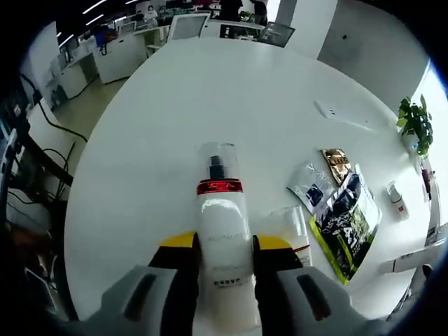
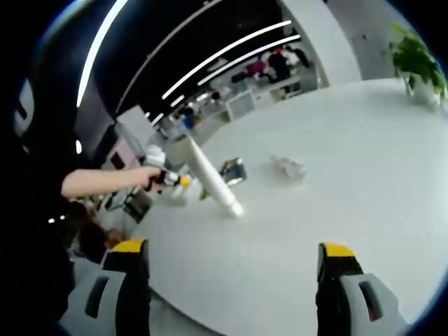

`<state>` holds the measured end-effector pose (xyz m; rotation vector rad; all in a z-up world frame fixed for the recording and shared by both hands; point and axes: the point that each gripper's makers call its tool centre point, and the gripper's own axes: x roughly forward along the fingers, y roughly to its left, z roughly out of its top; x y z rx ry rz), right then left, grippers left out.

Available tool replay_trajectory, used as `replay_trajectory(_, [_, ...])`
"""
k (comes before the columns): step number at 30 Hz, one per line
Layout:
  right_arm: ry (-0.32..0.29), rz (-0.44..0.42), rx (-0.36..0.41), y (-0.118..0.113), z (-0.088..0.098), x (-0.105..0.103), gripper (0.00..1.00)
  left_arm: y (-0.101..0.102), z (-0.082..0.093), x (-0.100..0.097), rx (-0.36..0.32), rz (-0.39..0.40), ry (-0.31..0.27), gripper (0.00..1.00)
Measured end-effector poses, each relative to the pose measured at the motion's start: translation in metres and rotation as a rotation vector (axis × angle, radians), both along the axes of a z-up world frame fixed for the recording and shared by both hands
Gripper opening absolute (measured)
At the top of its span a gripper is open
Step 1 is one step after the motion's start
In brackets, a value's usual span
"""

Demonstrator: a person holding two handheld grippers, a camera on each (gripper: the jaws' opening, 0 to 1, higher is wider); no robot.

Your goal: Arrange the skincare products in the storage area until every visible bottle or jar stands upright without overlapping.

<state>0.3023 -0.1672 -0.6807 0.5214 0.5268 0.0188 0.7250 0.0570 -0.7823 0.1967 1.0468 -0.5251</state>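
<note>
My left gripper (image 1: 225,260) is shut on a white bottle (image 1: 222,231) with a red band and a clear cap that points away from the camera, over the white table (image 1: 175,119). A second white tube (image 1: 292,227) lies beside the right jaw. In the right gripper view a hand holds the left gripper (image 2: 175,179), and the bottle (image 2: 210,178) slants down with its cap end at the table surface (image 2: 336,175). My right gripper (image 2: 234,280) stands wide open above the table's near edge, holding nothing.
Sachets lie to the right: a white one (image 1: 311,185), a gold one (image 1: 336,162) and a green-black one (image 1: 346,220). A small bottle (image 1: 396,199) lies beyond them. A potted plant (image 1: 416,122) stands at the table edge. Desks and people are in the background.
</note>
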Motion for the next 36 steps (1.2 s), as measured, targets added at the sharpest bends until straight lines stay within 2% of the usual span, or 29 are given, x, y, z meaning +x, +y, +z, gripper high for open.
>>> replay_trajectory(15, [-0.012,0.008,0.004,0.001,0.003,0.004,0.99,0.001,0.001,-0.005,-0.06,0.017,0.04,0.24])
replay_trajectory(22, [-0.019,0.019,0.002,0.003,0.006,0.005,0.99,0.004,0.009,-0.009,-0.105,0.034,0.016,0.23])
replay_trajectory(29, [-0.052,0.037,-0.004,0.005,0.02,0.015,0.99,-0.001,0.044,-0.009,-0.193,0.011,-0.069,0.23])
replay_trajectory(32, [-0.077,0.049,-0.008,0.008,0.031,0.023,0.99,-0.003,0.061,-0.008,-0.22,-0.008,-0.128,0.23])
replay_trajectory(36, [-0.115,0.071,-0.022,0.012,0.047,0.034,0.99,-0.009,0.091,-0.011,-0.308,-0.028,-0.212,0.23])
